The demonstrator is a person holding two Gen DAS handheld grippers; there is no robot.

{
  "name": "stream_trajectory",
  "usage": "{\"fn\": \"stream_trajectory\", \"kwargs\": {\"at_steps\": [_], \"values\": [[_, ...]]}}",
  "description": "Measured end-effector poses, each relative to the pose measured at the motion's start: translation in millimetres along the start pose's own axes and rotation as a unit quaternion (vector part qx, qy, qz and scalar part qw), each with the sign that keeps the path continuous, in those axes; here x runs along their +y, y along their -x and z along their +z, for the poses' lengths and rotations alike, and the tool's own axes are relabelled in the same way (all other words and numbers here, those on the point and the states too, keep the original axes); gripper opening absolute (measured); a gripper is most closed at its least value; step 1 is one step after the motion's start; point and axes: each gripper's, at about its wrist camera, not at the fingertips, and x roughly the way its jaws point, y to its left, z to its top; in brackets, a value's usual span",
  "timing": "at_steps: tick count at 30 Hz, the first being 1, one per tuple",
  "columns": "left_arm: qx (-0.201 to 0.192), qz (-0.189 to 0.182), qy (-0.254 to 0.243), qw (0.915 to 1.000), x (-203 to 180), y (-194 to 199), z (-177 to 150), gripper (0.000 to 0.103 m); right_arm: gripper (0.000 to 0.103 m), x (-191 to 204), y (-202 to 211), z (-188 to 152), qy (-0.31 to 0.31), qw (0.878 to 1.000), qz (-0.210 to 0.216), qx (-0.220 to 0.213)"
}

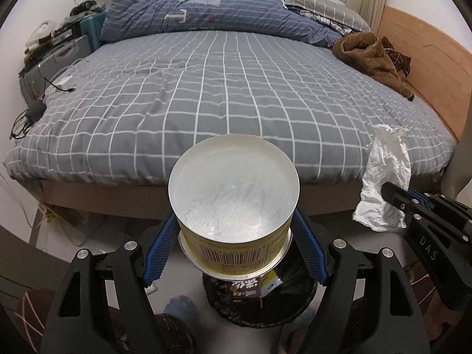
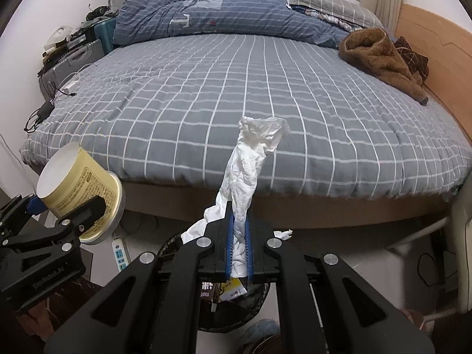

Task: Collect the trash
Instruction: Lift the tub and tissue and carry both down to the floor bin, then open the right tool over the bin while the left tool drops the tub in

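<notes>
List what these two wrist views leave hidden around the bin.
- Black trash bin: left wrist view, the pale yellow round tub in the left gripper covers its far rim.
- The bin: right wrist view, right gripper and crumpled white tissue block its opening.
- Wrappers inside: print too small.

Beside the bed [image 1: 224,88] were one cup [image 1: 233,194], one tissue [image 2: 244,183], one bin [image 1: 295,303] and two grippers; on it, one brown garment [image 1: 371,56].
</notes>
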Motion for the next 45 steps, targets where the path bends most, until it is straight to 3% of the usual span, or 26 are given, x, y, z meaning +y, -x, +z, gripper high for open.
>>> {"fn": "stream_trajectory", "kwargs": {"at_steps": [10, 16, 24, 32, 33, 35, 45], "values": [[0.027, 0.001, 0.001, 0.9996, 3, -18, -26, 0.074, 0.006, 9, -26, -34, 0.009, 0.999, 0.000, 0.048], [0.053, 0.006, 0.003, 0.9986, 11, -49, -34, 0.074, 0.006, 12, -65, -53, 0.009, 0.996, 0.001, 0.089], [0.085, 0.013, 0.014, 0.9962, 28, -91, -43, 0.074, 0.008, 29, -115, -64, 0.017, 0.992, 0.008, 0.127], [0.100, 0.027, 0.033, 0.9941, 53, -106, -50, 0.074, 0.010, 48, -137, -65, 0.029, 0.989, 0.021, 0.144], [0.100, 0.028, 0.035, 0.9939, 55, -106, -50, 0.074, 0.013, 49, -139, -65, 0.032, 0.989, 0.024, 0.145], [0.102, 0.031, 0.039, 0.9936, 61, -107, -52, 0.074, 0.032, 51, -142, -66, 0.032, 0.988, 0.027, 0.147], [0.118, 0.025, 0.028, 0.9923, 53, -125, -62, 0.074, 0.076, 35, -151, -82, 0.025, 0.990, 0.012, 0.140]]}}
